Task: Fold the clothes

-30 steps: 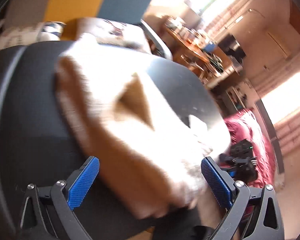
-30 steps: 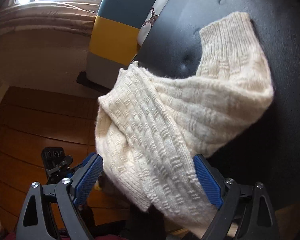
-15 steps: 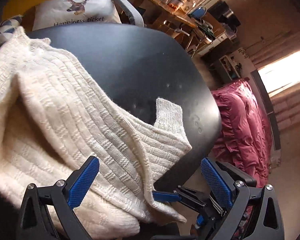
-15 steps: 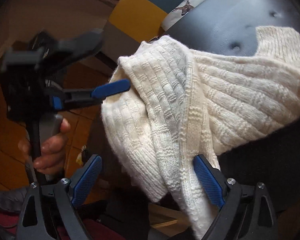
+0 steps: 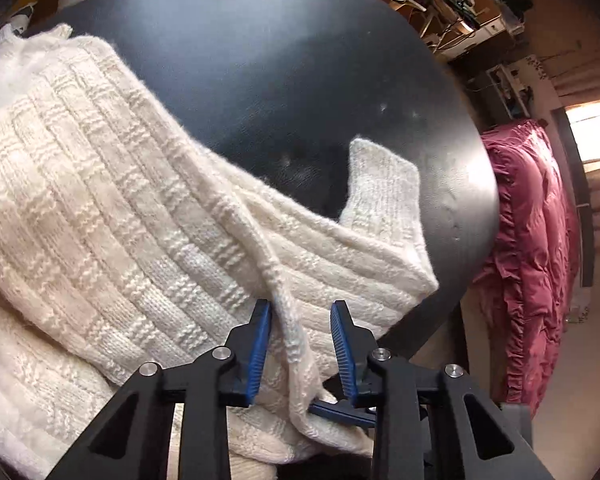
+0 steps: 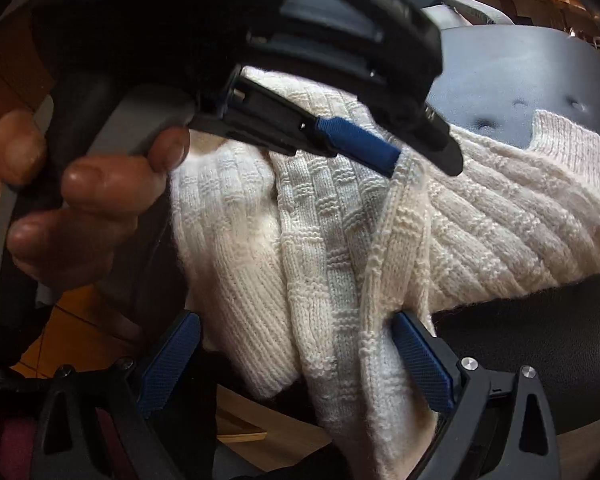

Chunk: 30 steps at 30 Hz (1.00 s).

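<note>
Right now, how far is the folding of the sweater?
Early. Done: the cream sweater lies bunched on the black round seat, one cuff lying out on it. In hand: the left tongs have narrowed around a raised ridge; the right tongs are wide open. Left: spreading and all folds.

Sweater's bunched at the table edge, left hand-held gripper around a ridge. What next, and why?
Probably finish closing the left hand-held gripper on the seam ridge of the sweater: its pads flank that fold with a gap remaining. The right hand-held gripper is open, and fabric hangs off the table.
</note>
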Available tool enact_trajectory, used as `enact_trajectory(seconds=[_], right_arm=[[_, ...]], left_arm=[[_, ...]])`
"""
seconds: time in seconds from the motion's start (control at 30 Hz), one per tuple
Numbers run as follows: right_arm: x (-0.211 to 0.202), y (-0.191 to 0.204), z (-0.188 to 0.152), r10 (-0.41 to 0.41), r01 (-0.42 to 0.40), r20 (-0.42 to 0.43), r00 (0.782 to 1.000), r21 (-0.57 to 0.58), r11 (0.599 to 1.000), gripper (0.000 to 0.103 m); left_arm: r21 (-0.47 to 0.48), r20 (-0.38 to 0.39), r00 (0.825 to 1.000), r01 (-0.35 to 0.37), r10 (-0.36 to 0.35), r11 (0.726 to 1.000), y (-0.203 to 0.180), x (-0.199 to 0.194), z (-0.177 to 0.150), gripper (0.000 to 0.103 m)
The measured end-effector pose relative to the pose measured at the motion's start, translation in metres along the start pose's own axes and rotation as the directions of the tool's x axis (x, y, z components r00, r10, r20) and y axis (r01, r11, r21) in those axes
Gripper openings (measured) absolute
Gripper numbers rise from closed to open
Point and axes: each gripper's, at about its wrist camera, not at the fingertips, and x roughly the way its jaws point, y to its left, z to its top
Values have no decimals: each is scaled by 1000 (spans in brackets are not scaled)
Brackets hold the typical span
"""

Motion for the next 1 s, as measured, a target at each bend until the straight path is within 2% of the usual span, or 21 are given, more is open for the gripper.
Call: enact_trajectory(seconds=[0.13, 0.2, 0.23, 0.27, 0.33, 0.43, 0.5, 0.63, 0.67, 0.73, 0.87, 0.93, 1.0], right_arm=[[0, -4, 2, 0, 0, 6, 1000, -4, 1000, 100], [0, -3, 4, -14, 14, 1, 1000, -15, 1000, 100], [-1, -3, 6, -16, 16, -5, 1000, -16, 1000, 100], [-4, -3, 9, -14, 13, -10, 1000, -7, 1000, 100], [-16, -6, 15, 24, -24, 8, 1000, 27, 999, 100], [-48, -15, 27, 135, -143, 100, 986, 85, 986, 100], [-68, -26, 35, 196, -221, 181, 964, 130, 967, 100], [-79, -45, 55, 199, -275, 300, 933, 236, 932, 100], [-78, -51, 61, 188, -280, 321, 928, 272, 921, 100], [-69, -56, 71, 132, -235, 315, 940, 315, 919, 100], [-39, -52, 98, 24, -105, 226, 974, 354, 929, 100], [-26, -47, 105, -29, -35, 176, 984, 349, 936, 100], [-12, -36, 119, -28, -23, 153, 988, 320, 947, 100]], left_arm=[[-43, -20, 1000, 7, -8, 999, 8, -4, -1, 31], [-23, 17, 1000, -2, 2, 1000, 8, -10, -4, 17], [-6, 37, 999, -7, 7, 1000, 7, -15, -7, 7], [11, 59, 998, -12, 11, 1000, 6, -19, -9, 7], [7, 104, 994, 35, -36, 999, 15, -35, -16, 6], [7, 179, 976, 125, -124, 992, 38, -66, -28, 6], [18, 244, 956, 164, -163, 986, 59, -92, -40, 6], [46, 386, 893, 234, -233, 971, 106, -150, -71, 6], [51, 418, 873, 253, -251, 966, 118, -164, -79, 6], [43, 498, 828, 272, -256, 961, 152, -202, -97, 6], [-89, 647, 750, 252, -136, 964, 238, -260, -135, 6], [-199, 674, 737, 232, -38, 952, 283, -268, -155, 6], [-305, 657, 752, 189, 63, 933, 321, -261, -174, 6]])
